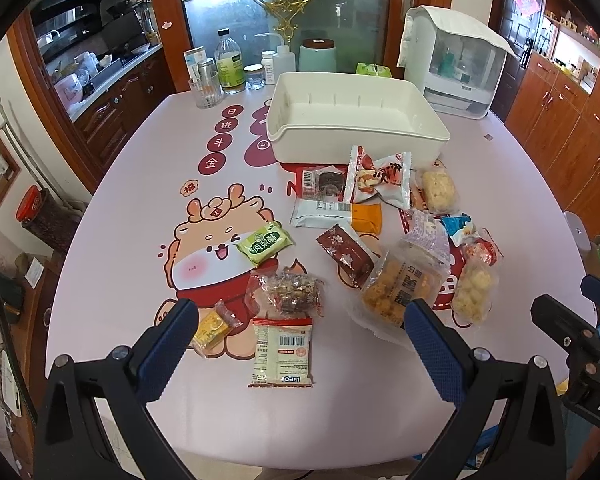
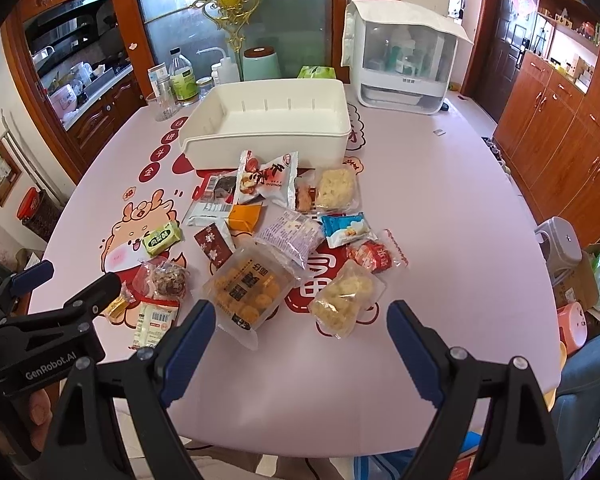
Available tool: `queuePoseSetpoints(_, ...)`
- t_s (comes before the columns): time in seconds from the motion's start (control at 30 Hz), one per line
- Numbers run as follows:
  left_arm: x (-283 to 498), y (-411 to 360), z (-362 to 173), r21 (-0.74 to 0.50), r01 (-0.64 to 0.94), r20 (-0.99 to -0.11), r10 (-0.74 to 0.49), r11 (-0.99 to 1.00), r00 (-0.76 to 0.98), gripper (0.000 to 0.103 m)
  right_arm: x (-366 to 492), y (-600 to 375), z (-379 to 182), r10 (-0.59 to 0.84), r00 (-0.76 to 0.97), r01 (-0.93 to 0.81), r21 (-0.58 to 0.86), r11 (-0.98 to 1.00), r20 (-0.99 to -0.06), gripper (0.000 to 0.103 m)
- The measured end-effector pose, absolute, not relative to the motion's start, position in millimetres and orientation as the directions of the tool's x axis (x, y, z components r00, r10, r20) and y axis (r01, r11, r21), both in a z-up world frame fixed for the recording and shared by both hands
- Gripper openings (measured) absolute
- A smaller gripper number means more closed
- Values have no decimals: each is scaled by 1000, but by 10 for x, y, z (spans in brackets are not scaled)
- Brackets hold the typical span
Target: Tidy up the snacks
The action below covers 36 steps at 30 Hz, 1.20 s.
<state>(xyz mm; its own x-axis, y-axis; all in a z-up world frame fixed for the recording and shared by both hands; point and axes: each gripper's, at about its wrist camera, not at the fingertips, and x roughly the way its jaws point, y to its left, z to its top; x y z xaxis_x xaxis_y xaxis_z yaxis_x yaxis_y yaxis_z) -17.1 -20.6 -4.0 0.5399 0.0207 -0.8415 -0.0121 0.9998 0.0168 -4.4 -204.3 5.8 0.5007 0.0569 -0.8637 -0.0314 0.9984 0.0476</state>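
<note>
Snacks lie scattered over the middle of the pink bench (image 1: pixel 112 360), none of them in the white bin (image 1: pixel 356 120) that stands empty just behind them. Nearest that bin are a white and red packet (image 1: pixel 380 178) propped over a dark round cake in clear wrap (image 1: pixel 329 184), with a pale puffed square (image 1: pixel 438 191) to its right and a white and orange bar (image 1: pixel 336 215) in front. Further forward sit a green packet (image 1: pixel 265 242) on the cartoon deer print, a maroon bar with white flowers (image 1: pixel 350 255), a large clear pack of golden balls (image 1: pixel 400 288), a clear bag of pale puffs (image 1: pixel 473 292), a blue and white packet (image 2: pixel 348 230) and a red wrapped sweet (image 2: pixel 374 255). Closest to the near edge are a clear bag of brown nut clusters (image 1: pixel 292 290), a small yellow packet (image 1: pixel 212 330) and a white packet with a barcode (image 1: pixel 282 352). The left tool (image 1: pixel 300 332) hangs above the near edge with its blue-padded fingers (image 1: pixel 168 348) spread wide, holding nothing, the barcode packet showing between them. The right tool (image 2: pixel 300 328) is likewise spread wide and empty, hovering over bare bench just in front of the golden-ball pack and the pale puffs. Each tool shows at the side of the other's view. Behind the bin stand bottles and jars (image 1: pixel 230 64), a mint green canister (image 1: pixel 318 56) and a white cabinet appliance (image 1: pixel 456 68).
</note>
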Motion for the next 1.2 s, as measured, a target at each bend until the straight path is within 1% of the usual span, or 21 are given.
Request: queuePoseSetpoints(1.2, -173, -168, -46, 31, -18, -844, 36, 999, 536, 102, -37, -1954, 29, 76, 495, -49, 60, 997, -865, 88)
